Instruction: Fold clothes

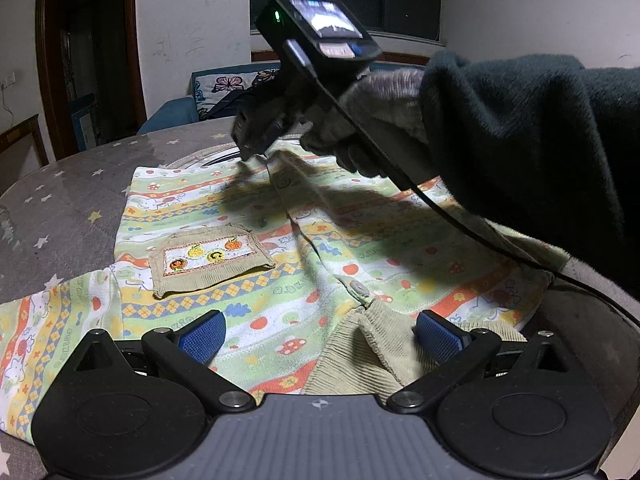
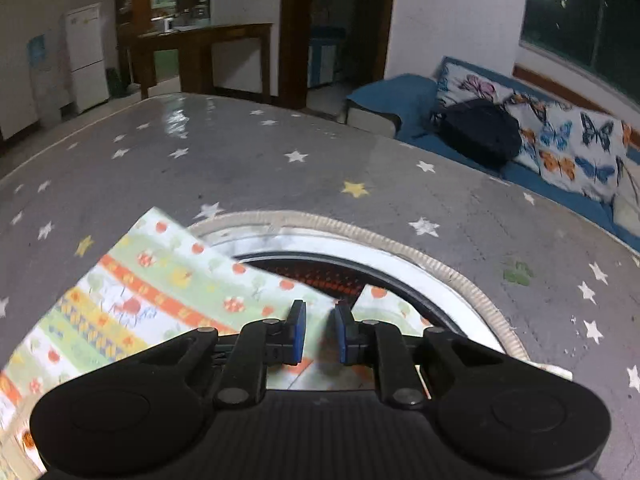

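Observation:
A child's patterned cardigan (image 1: 248,248) with a knit chest pocket (image 1: 208,258) and snap buttons lies spread on the grey star-print table (image 1: 60,200). My left gripper (image 1: 320,330) is open, low over the garment's ribbed hem (image 1: 360,356), pads apart either side of it. In the left wrist view the right gripper (image 1: 250,152), held by a gloved hand, touches down at the cardigan's far neckline. In the right wrist view the right gripper (image 2: 319,332) has its pads a narrow gap apart over the cardigan's (image 2: 132,304) edge; cloth between them cannot be made out.
A round heater opening (image 2: 360,264) with a glowing orange grille sits in the table under the garment's far edge. A blue sofa with butterfly cushions (image 2: 560,148) and a dark bag (image 2: 480,132) stands beyond the table. A cable (image 1: 460,216) trails from the right gripper.

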